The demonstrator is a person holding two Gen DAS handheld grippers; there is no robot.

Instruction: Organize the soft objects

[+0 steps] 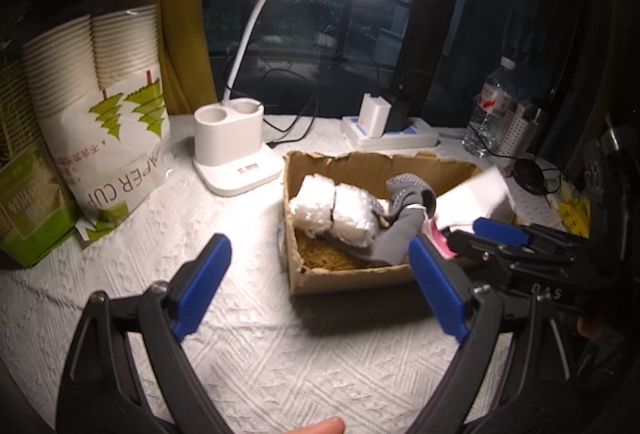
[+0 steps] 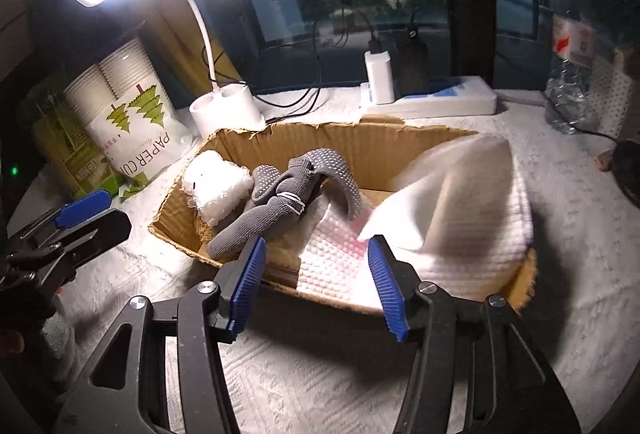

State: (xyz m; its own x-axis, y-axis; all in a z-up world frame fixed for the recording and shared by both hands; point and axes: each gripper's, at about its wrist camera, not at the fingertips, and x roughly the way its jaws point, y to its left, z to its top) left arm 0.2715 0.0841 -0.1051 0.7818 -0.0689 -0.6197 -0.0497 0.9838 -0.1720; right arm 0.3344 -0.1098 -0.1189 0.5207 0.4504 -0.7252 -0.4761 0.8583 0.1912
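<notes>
An open cardboard box (image 1: pixel 384 161) (image 2: pixel 368 141) stands on the white cloth. In it lie a white bubble-wrap roll (image 1: pixel 334 207) (image 2: pixel 218 183), grey dotted socks (image 1: pixel 400 218) (image 2: pixel 280 197), and a white textured cloth (image 2: pixel 452 213) (image 1: pixel 476 197) at the right end, partly draped over the rim. My left gripper (image 1: pixel 320 286) is open and empty, low over the cloth in front of the box's left corner. My right gripper (image 2: pixel 314 282) is open and empty at the box's near rim, just in front of the white cloth; it also shows in the left wrist view (image 1: pixel 500 238).
A white desk lamp (image 1: pixel 236 149) (image 2: pixel 226 105) stands behind the box. A bag of paper cups (image 1: pixel 108 105) (image 2: pixel 128 113) and a green carton (image 1: pixel 28 201) are at left. A power strip with charger (image 1: pixel 390 129) (image 2: pixel 428 97) and a water bottle (image 1: pixel 490 105) (image 2: pixel 572 45) are at the back.
</notes>
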